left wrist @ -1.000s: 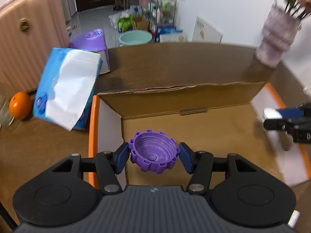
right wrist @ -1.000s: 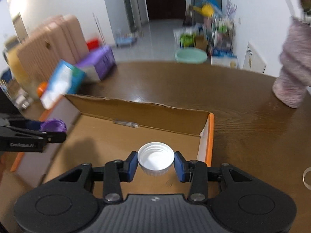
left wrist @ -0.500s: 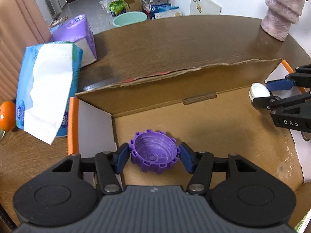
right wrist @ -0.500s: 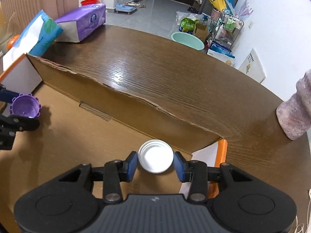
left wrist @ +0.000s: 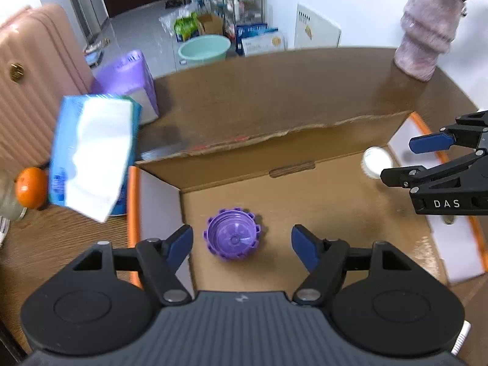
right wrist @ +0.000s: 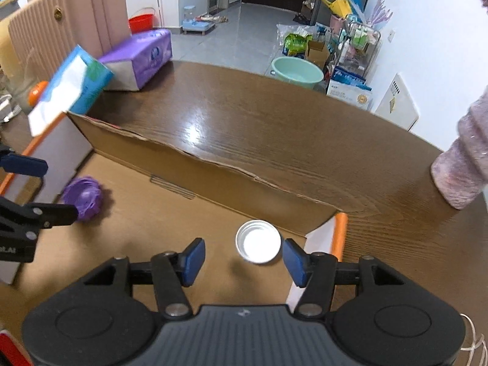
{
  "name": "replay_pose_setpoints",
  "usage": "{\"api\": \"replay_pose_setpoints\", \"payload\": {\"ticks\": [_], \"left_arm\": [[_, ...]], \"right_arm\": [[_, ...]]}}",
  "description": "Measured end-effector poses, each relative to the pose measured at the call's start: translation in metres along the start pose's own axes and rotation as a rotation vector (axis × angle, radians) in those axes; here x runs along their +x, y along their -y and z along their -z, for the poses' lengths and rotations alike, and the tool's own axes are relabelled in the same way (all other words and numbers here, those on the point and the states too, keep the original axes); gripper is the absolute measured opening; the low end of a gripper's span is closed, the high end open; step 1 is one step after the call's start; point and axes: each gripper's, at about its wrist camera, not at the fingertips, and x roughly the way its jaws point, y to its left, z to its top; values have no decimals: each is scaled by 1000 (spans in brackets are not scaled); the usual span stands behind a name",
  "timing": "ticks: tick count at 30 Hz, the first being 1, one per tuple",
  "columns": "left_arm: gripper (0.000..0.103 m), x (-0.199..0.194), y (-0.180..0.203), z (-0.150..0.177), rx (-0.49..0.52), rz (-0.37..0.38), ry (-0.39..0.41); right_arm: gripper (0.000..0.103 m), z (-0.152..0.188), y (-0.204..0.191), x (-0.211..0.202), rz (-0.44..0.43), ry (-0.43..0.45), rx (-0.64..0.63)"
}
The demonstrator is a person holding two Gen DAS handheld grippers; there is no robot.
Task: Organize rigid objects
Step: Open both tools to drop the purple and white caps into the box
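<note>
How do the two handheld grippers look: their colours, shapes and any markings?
Both the left gripper and the right gripper have a ribbed dark grey body, two round black discs, black linkage arms with silver pivots, and blue finger pads. White letters "DAS" mark the right gripper's side.

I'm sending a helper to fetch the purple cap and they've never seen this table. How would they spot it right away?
Find the open cardboard box lying on the brown wooden table. On its floor, near the orange-edged flap by the tissue packs, the purple cap sits between the opening left claw, untouched by it. It is toothed around the rim; the only other cap in the box is white and smooth-edged.
</note>
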Motion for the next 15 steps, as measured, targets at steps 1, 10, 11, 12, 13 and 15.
{"api": "replay_pose_setpoints", "payload": {"ticks": [1, 10, 11, 12, 13, 15], "left_arm": [[74, -11, 0, 1, 1, -1, 12], [76, -124, -7, 38, -22, 11, 155], [76, -133, -7, 44, -28, 11, 164], [76, -143, -8, 53, -34, 11, 178], [78, -153, -7, 62, -37, 16, 194], [79, -172, -7, 80, -40, 22, 232]], "right_arm": [[56, 1, -2, -10, 4, 10, 1], [67, 21, -21, -138, 42, 154, 0], [68, 26, -24, -150, 46, 167, 0], [69, 32, -29, -163, 47, 180, 0], [70, 36, -33, -173, 46, 190, -3], [73, 49, -43, -195, 46, 216, -7]]}}
